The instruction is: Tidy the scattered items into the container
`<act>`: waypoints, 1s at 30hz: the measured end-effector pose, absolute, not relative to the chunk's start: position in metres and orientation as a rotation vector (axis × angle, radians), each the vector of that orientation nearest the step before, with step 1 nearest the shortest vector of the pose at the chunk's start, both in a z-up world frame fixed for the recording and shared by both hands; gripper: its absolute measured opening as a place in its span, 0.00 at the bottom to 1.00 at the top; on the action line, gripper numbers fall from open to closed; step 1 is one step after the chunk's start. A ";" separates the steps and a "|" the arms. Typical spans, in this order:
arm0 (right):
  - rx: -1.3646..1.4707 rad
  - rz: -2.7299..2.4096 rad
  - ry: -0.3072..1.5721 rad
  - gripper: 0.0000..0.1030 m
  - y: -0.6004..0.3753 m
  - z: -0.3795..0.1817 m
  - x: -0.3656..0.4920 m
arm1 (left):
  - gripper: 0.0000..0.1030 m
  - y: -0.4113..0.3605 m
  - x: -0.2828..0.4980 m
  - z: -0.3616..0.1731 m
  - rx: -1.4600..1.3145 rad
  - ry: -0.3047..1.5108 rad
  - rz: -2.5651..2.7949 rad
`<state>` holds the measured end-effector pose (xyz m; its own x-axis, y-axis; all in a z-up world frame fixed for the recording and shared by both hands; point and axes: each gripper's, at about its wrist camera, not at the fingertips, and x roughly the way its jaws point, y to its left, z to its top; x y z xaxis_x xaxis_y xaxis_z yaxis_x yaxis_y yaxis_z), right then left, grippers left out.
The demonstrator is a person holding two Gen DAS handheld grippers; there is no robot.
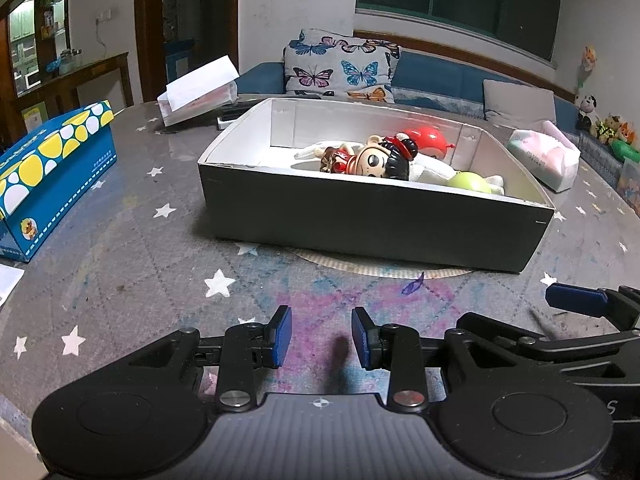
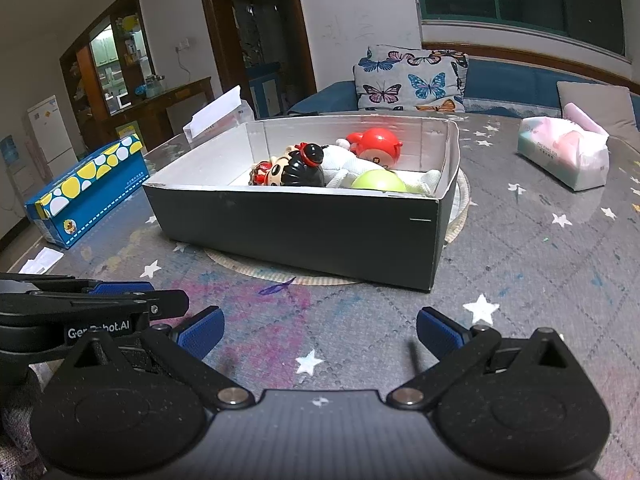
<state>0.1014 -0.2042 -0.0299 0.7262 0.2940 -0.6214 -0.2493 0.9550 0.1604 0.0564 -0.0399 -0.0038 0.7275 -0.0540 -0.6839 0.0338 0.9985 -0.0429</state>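
A: Container contents?
B: Grey box, centre of table: doll, red toy, green ball, white plush.

A: Items left outside?
B: No toys visible on the star-print cloth; task looks essentially done.

A: Grippers?
B: Left gripper narrow gap, empty; right gripper spread wide, empty. Both near, short of the box.

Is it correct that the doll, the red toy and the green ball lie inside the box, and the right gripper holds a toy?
Not quite. The right gripper is open and empty, as the right wrist view shows. The doll, red toy and green ball do lie inside the box.
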 end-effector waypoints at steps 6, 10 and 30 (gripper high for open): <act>0.067 0.298 0.698 1.00 -0.205 -0.031 0.101 | 0.34 -0.041 0.057 -0.005 -0.022 0.760 -0.049; 0.068 0.298 0.698 1.00 -0.205 -0.031 0.101 | 0.34 -0.041 0.058 -0.005 -0.019 0.760 -0.048; 0.055 0.288 0.702 1.00 -0.203 -0.033 0.101 | 0.34 -0.041 0.057 -0.006 -0.014 0.778 -0.038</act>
<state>0.1008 -0.2028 -0.0326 0.7256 0.2797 -0.6287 -0.2426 0.9590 0.1467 0.0569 -0.0407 -0.0061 0.7114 -0.0400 -0.7016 0.0294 0.9992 -0.0272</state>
